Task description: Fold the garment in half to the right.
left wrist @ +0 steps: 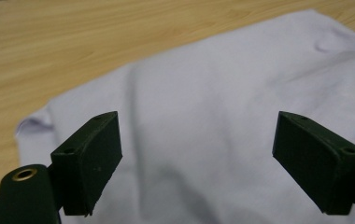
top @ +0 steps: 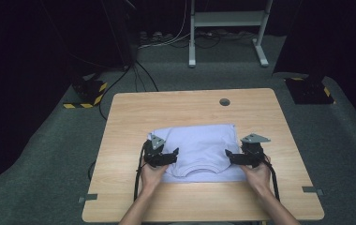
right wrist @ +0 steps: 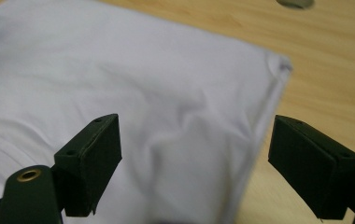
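A pale lavender T-shirt (top: 199, 149) lies folded on the wooden table (top: 166, 110), its collar toward the near edge. My left gripper (top: 172, 153) is at the shirt's left side, held in a hand. Seen in the left gripper view, the left gripper (left wrist: 196, 137) stands open just above the shirt (left wrist: 203, 84), with nothing pinched. My right gripper (top: 228, 154) is at the shirt's right side. From the right gripper view, the right gripper (right wrist: 194, 135) is open and straddles the folded right edge of the shirt (right wrist: 119, 70), one jaw over cloth and one over bare table (right wrist: 334, 60).
A round cable hole (top: 224, 101) sits in the tabletop at the back. Beyond the table a white metal stand (top: 192, 42) rises from grey carpet with cables around it. Black bases with yellow stripes (top: 89, 93) flank the table's far corners.
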`<act>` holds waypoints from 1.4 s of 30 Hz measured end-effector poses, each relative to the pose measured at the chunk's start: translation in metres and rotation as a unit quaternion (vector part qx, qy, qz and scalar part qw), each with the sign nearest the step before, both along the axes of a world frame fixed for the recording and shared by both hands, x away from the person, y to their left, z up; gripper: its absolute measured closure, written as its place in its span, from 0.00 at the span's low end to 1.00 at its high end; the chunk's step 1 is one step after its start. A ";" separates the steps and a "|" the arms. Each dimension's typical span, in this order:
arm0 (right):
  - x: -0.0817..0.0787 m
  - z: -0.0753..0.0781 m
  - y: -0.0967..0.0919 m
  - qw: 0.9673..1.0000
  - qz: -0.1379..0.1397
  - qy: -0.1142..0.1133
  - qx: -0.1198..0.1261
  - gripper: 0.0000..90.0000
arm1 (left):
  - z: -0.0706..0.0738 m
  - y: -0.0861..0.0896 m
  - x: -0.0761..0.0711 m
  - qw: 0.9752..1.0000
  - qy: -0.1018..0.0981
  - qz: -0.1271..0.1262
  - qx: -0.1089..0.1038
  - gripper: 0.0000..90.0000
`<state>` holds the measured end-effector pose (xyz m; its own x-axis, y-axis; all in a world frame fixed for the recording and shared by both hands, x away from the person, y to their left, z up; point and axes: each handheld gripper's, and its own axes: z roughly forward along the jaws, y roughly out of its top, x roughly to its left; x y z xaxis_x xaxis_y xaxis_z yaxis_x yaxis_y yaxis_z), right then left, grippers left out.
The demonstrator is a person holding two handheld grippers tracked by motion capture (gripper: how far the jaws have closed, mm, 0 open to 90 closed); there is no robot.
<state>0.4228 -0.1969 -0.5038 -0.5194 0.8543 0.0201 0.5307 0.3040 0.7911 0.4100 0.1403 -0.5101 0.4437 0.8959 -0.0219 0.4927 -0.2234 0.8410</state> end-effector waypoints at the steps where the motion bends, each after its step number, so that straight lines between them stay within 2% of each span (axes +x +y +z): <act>1: 0.003 0.003 0.008 1.000 0.006 -0.005 0.001 0.18 | 0.001 -0.005 0.002 1.000 -0.001 -0.002 0.006 0.18; 3: 0.009 0.003 0.020 1.000 0.013 -0.008 -0.005 0.19 | -0.001 -0.014 0.009 1.000 0.004 -0.001 0.026 0.18; 5: 0.016 -0.004 0.029 1.000 0.012 0.001 -0.022 0.19 | -0.008 -0.017 0.016 0.999 0.024 0.001 0.044 0.18; 9: 0.022 -0.023 0.028 0.999 0.006 0.032 -0.043 0.21 | -0.023 -0.006 0.018 0.996 0.056 0.019 0.074 0.20; 12: 0.016 -0.032 0.015 0.998 0.005 0.033 -0.045 0.23 | -0.030 0.012 0.012 0.995 0.063 0.026 0.066 0.21; 13: 0.014 -0.032 0.012 0.998 0.003 0.031 -0.046 0.22 | -0.031 0.019 0.009 0.996 0.065 0.028 0.058 0.20; 15: 0.009 -0.032 0.000 0.998 0.002 0.036 -0.043 0.21 | -0.031 0.027 0.005 0.996 0.065 0.028 0.053 0.18; 17: 0.005 -0.033 -0.008 0.998 -0.001 0.036 -0.052 0.20 | -0.031 0.034 0.002 0.997 0.058 0.023 0.049 0.17; 19: 0.001 -0.031 -0.015 0.998 -0.002 0.033 -0.048 0.20 | -0.028 0.037 0.001 0.998 0.051 0.021 0.040 0.15; 22: -0.001 -0.019 -0.018 1.000 -0.004 0.015 -0.018 0.21 | -0.017 0.033 0.002 1.000 0.026 0.011 0.010 0.15; 25: 0.006 -0.007 -0.008 1.000 0.000 -0.001 0.001 0.21 | -0.007 0.020 0.005 1.000 0.007 -0.005 0.003 0.14; 27: 0.013 -0.004 0.001 1.000 -0.001 -0.005 0.000 0.21 | -0.005 0.007 0.010 1.000 0.003 -0.009 0.007 0.14; 28: 0.018 -0.005 0.007 1.000 0.000 -0.002 0.001 0.21 | -0.006 0.003 0.013 1.000 0.004 -0.008 0.015 0.14; 31: 0.027 -0.015 0.018 1.000 -0.003 0.011 -0.010 0.22 | -0.016 -0.001 0.022 0.999 0.030 0.008 0.039 0.14; 33: 0.029 -0.022 0.018 1.000 -0.006 0.015 -0.021 0.22 | -0.026 0.004 0.027 0.996 0.059 0.026 0.058 0.14; 35: 0.029 -0.031 0.013 0.999 -0.014 0.020 -0.033 0.22 | -0.031 0.014 0.026 0.996 0.071 0.029 0.049 0.12; 36: 0.027 -0.034 0.008 0.999 -0.016 0.024 -0.033 0.22 | -0.031 0.019 0.023 0.996 0.069 0.033 0.054 0.12; 38: 0.023 -0.036 -0.005 0.999 -0.018 0.026 -0.016 0.22 | -0.031 0.028 0.018 0.995 0.063 0.034 0.065 0.12; 39: 0.021 -0.036 -0.009 0.999 -0.018 0.028 -0.014 0.22 | -0.031 0.036 0.014 0.996 0.065 0.032 0.055 0.12; 41: 0.014 -0.035 -0.018 0.999 -0.018 0.025 -0.030 0.22 | -0.030 0.043 0.012 0.996 0.075 0.034 0.041 0.11; 42: 0.011 -0.034 -0.021 0.999 -0.016 0.025 -0.030 0.22 | -0.029 0.046 0.010 0.996 0.073 0.037 0.036 0.10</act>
<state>0.4342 -0.2175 -0.5374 -0.4917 0.8708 -0.0067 0.5797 0.3330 0.7437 0.4202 0.1866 -0.5388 0.3728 0.9278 -0.0162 0.6265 -0.2388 0.7419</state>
